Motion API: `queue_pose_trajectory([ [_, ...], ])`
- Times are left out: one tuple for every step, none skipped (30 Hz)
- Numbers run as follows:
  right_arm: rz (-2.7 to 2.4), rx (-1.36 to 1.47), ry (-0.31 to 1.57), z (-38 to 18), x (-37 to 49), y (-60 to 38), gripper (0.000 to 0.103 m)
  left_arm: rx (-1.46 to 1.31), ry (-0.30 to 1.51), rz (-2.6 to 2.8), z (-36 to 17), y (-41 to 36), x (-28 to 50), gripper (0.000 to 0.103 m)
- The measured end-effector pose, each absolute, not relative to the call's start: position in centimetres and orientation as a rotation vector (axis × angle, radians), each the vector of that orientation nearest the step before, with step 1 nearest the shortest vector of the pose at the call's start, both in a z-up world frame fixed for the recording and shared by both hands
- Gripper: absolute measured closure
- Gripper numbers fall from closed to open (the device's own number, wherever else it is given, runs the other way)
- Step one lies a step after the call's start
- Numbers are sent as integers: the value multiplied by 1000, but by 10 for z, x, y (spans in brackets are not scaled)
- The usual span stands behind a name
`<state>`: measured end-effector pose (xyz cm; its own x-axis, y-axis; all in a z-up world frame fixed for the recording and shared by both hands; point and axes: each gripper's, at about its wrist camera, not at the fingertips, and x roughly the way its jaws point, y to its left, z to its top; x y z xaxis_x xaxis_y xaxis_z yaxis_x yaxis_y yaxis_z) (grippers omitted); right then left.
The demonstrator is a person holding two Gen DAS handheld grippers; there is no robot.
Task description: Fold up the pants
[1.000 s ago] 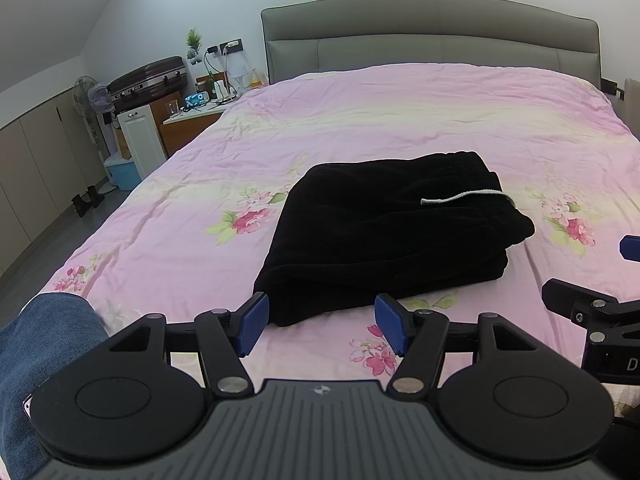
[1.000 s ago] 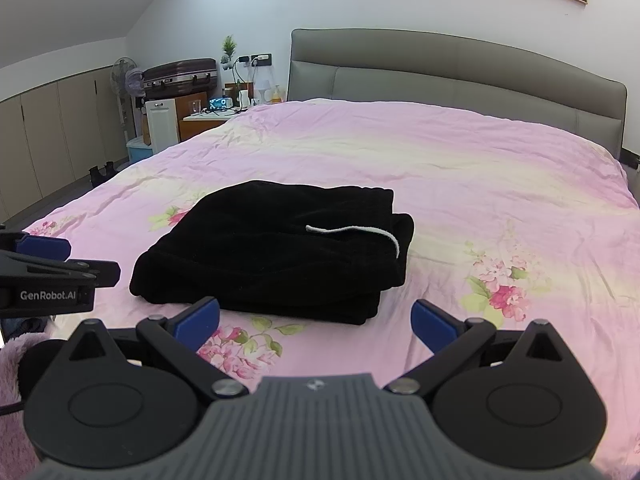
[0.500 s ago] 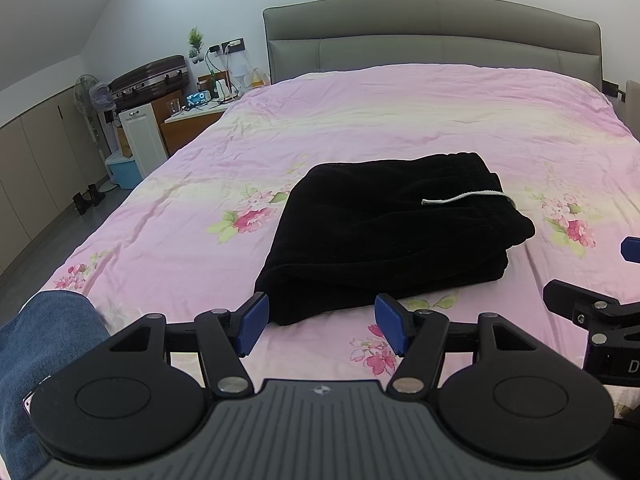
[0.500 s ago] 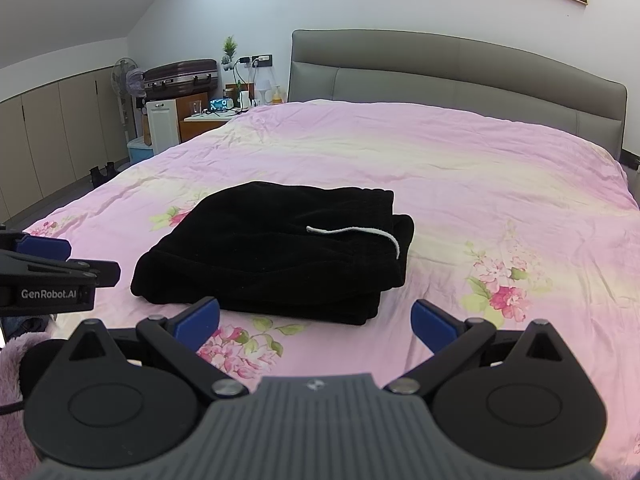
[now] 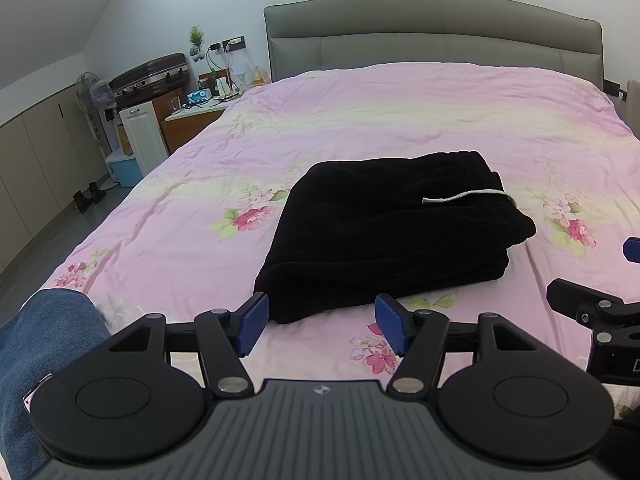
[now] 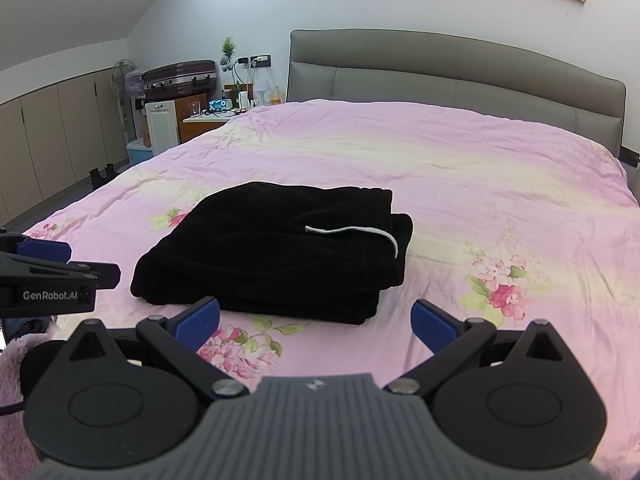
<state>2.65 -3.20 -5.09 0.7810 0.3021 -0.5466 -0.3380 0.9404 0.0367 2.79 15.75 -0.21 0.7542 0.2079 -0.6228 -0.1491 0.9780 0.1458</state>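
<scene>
Black pants (image 5: 384, 232) lie folded in a thick stack on the pink floral bedspread (image 5: 400, 120), with a white drawstring (image 5: 464, 198) across the top. They also show in the right wrist view (image 6: 276, 256). My left gripper (image 5: 320, 326) is open and empty, hovering just short of the stack's near edge. My right gripper (image 6: 316, 320) is open wide and empty, also just short of the stack. Each gripper shows at the edge of the other's view.
A grey headboard (image 5: 432, 36) is at the far end. A nightstand (image 5: 192, 120), a white cabinet (image 5: 142, 136), a suitcase (image 5: 150, 78) and a fan stand left of the bed. A denim-clad leg (image 5: 36, 360) is at the near left.
Almost nothing has changed. Both grippers stay open and hold nearly still; the pants lie as before.
</scene>
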Motion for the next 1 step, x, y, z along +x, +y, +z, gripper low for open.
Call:
queue_pose_trajectory([
  [345, -63, 581, -51, 27, -32, 5, 89, 690, 195, -2, 158, 28, 31],
])
